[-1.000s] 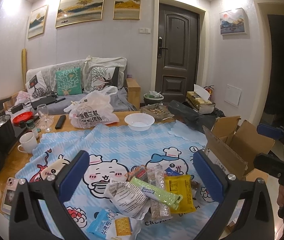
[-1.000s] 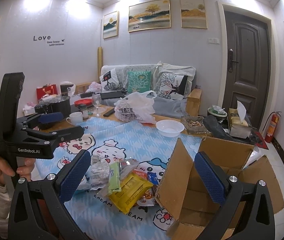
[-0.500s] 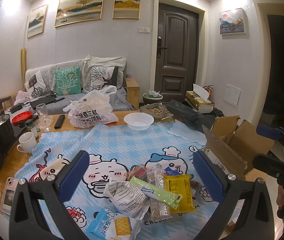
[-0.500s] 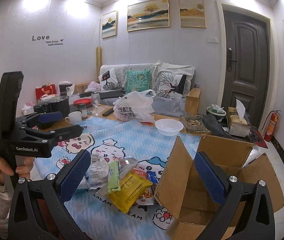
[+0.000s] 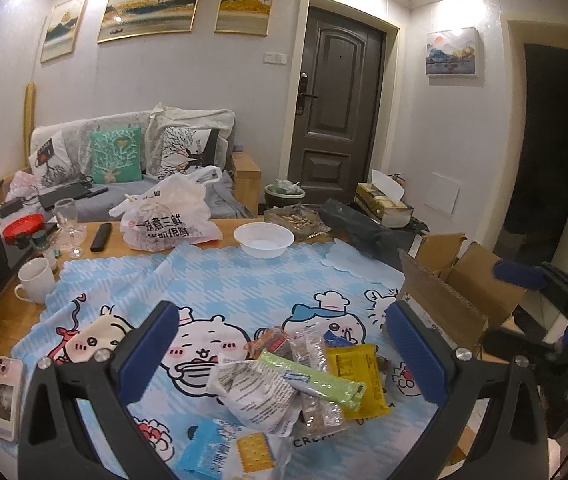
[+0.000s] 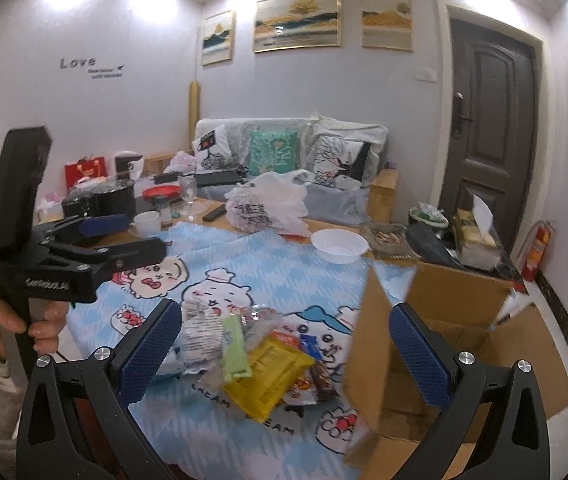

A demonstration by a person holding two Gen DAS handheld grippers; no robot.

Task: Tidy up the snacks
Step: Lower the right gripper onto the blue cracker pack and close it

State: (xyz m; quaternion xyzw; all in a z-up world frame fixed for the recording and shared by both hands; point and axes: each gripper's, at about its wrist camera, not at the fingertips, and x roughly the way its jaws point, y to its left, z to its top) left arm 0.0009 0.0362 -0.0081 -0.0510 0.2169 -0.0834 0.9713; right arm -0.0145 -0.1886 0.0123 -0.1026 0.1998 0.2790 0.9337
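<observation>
Left tool (image 5: 282,354): jaws spread wide, nothing between them; it hangs above the near part of the surface, looking down on the snack pile.
Right tool (image 6: 284,354): jaws spread wide as well, holding nothing; the pile lies ahead between its pads and the box sits ahead on its right.
Left tool seen from the right one (image 6: 124,240): off to the left, gripped from below by a hand (image 6: 8,322) in a pale sleeve, its blue pads apart.
Snack pile (image 5: 304,380): loose on a blue checked cloth (image 5: 244,280) with cartoon figures, framed between the left tool's two pads.
Green packet (image 5: 312,378): long, lying slantwise on top of the pile.
Yellow packet (image 5: 358,380): flat, just right of the green one, partly under it.
White crumpled packet (image 5: 260,396): on the near side of the pile, touching the green packet.
Cracker packet (image 5: 232,454): blue and white, nearest the left tool, at the cloth's near edge.
Cardboard box (image 6: 456,332): flaps up and open, at the right edge of the cloth, just beside the pile.
White bowl (image 5: 263,240): far beyond the pile, at the cloth's far edge.
White plastic bag (image 5: 172,216): printed, left of the bowl.
Mug (image 5: 36,286): far left on the bare wooden surface (image 5: 0,320).
Phone (image 5: 4,396): flat on the surface, outside the left pad.
</observation>
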